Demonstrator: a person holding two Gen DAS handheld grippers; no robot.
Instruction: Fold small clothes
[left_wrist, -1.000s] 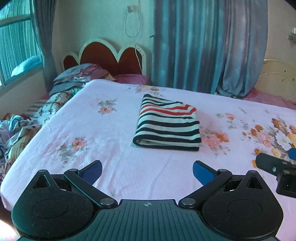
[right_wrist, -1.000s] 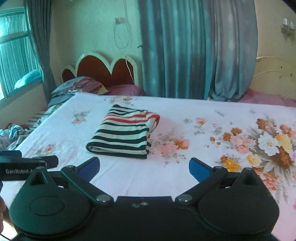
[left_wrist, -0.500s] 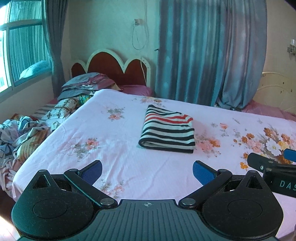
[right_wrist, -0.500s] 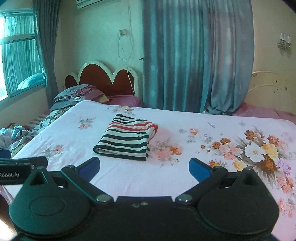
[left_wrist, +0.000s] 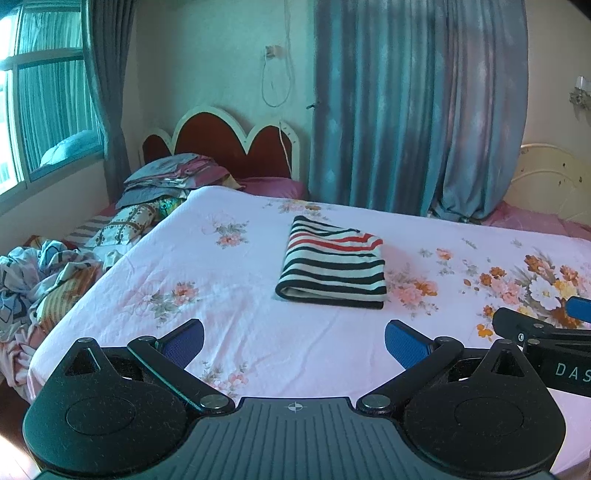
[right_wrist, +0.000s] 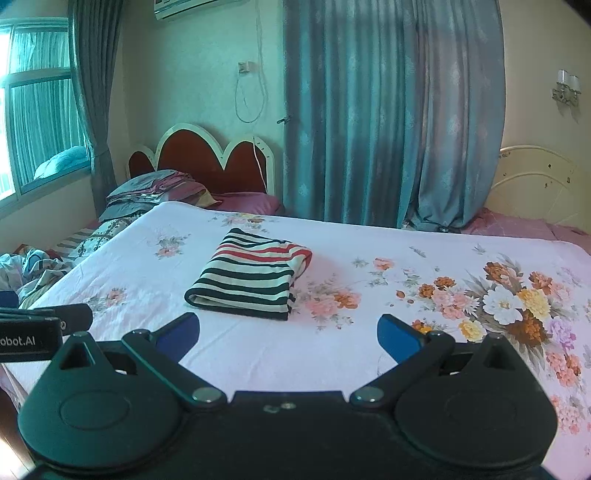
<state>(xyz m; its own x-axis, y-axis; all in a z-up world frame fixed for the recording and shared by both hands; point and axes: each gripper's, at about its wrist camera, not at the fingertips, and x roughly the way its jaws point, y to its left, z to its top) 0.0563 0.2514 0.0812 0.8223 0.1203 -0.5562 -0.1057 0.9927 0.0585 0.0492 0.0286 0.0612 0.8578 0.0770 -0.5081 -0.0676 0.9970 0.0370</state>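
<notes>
While the striped garment lies folded: it (left_wrist: 332, 267) rests as a flat rectangle on the bed, ahead of both claws and touched by neither.
Change: against the pictures of a second ago the garment looks smaller and farther off in both views, its shape the same, so both claws have drawn back from it.
Meaning: the fold of this piece looks finished, and the retreat reads as a release rather than a fresh approach.
Left claw: the left claw (left_wrist: 294, 338) is spread wide with nothing between its blue pads, hovering above the near edge of the bed.
Right claw: the right claw (right_wrist: 288, 332) is likewise spread and empty, level with its partner.
Bed: floral sheet (left_wrist: 229, 321), smooth around the garment.
Farther out: a heap of loose clothes (left_wrist: 44, 273) lies well to the left of the left claw, likely the next supply.
</notes>
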